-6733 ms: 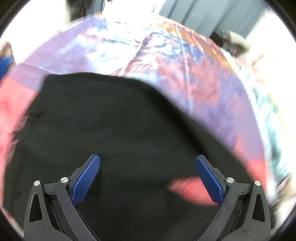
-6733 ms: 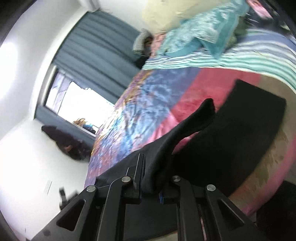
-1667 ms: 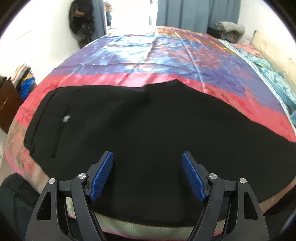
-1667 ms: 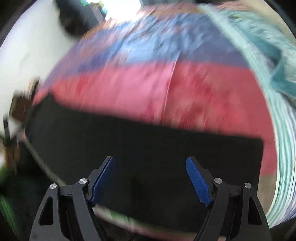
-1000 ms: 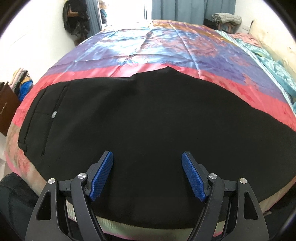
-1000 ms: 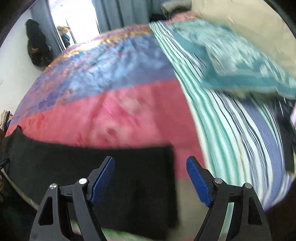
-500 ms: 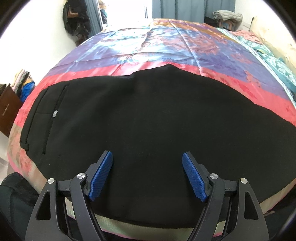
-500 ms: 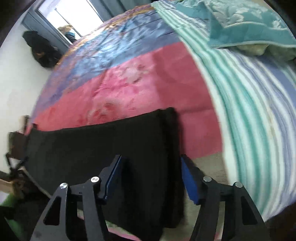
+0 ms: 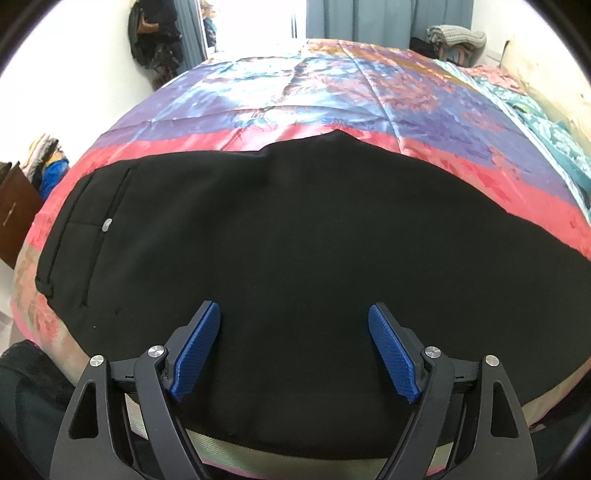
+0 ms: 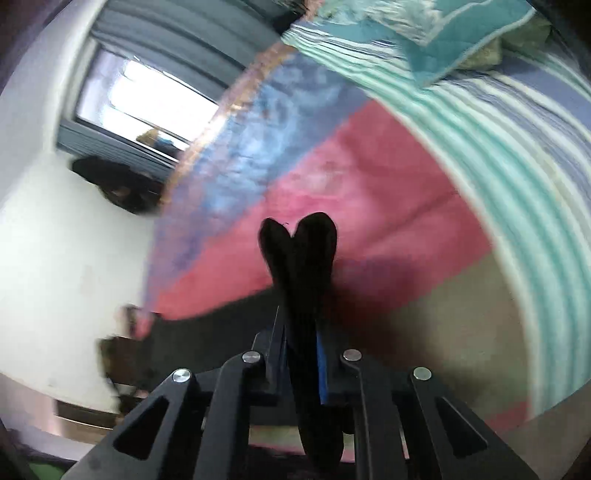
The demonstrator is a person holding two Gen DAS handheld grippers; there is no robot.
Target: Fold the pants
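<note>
The pants (image 9: 295,240) are black, with a pale grey button (image 9: 107,223). The bedspread (image 9: 332,96) is patterned in pink, blue and purple bands. The sheet (image 10: 517,140) is striped teal, white and blue. The curtains (image 9: 388,18) are grey-blue. Blue pads (image 9: 197,350) are fitted on black fingers.

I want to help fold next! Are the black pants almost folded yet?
Partly. The black pants already lie flat in one long strip on the bedspread. The right gripper is shut on the leg end, pinching it up. The left gripper hovers open. Folding the length over remains.
</note>
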